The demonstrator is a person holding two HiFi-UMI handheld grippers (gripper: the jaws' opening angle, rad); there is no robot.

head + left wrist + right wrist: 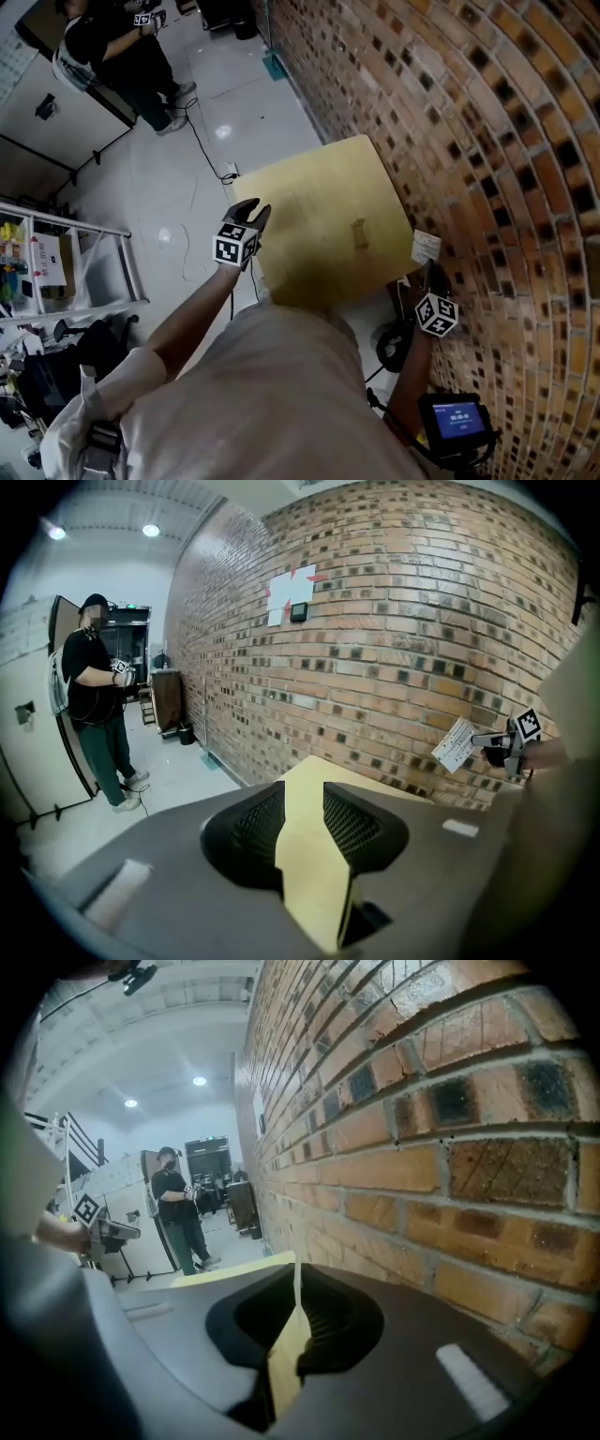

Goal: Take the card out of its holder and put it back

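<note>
The left arm (pixel 187 314) extends forward. The left gripper (pixel 248 214) hangs at the left edge of the desk (pixel 309 197), jaws spread and empty. The holder (pixel 359 232) lies near the desk centre. The right gripper (pixel 429 274), beside the brick wall (pixel 487 141), has its jaws pressed together, pinching the card (pixel 425 247) off the desk's right edge, apart from the holder.

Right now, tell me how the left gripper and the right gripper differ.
The left gripper has its jaws apart and empty; the right gripper is shut on the card. The left gripper hangs at the table's edge; the right gripper is off the table, by the brick wall. Both bear a marker cube.
</note>
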